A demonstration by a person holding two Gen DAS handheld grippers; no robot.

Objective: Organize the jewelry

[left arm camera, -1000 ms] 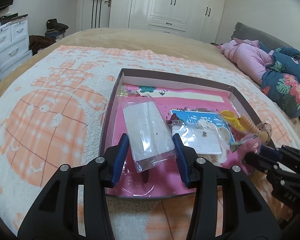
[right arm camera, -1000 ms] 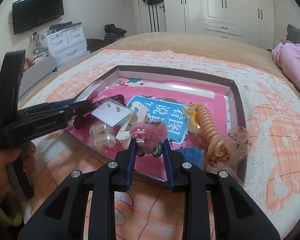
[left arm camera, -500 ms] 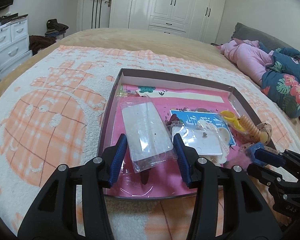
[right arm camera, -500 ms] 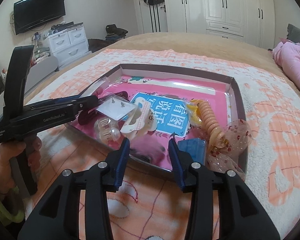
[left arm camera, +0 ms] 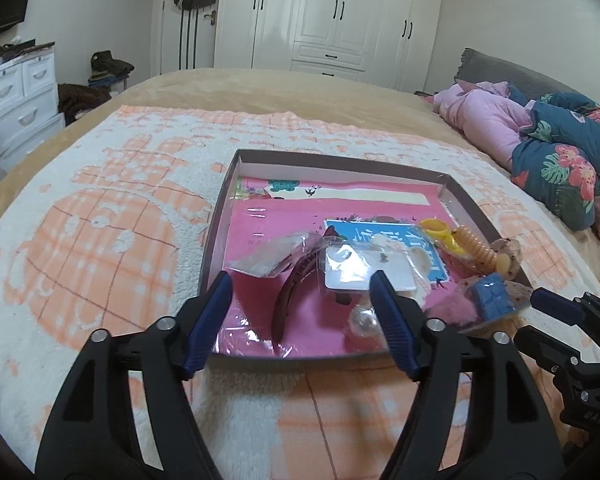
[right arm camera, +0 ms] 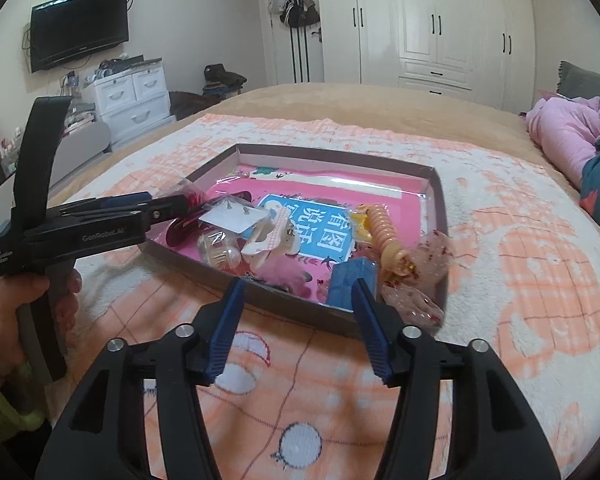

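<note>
tray [left arm camera: 220, 216] far half open; trinkets [left arm camera: 364, 272] crowd near edge.

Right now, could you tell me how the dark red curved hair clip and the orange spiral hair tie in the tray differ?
The dark red curved hair clip is a smooth, glossy arc, while the orange spiral hair tie is a ribbed coil. The clip lies toward the tray's left side, partly under a clear plastic packet; the tie lies against the right wall, beside a yellow ring. The clip is dark, the tie pale. Both rest inside the shallow brown cardboard tray, touched by neither tool.
</note>
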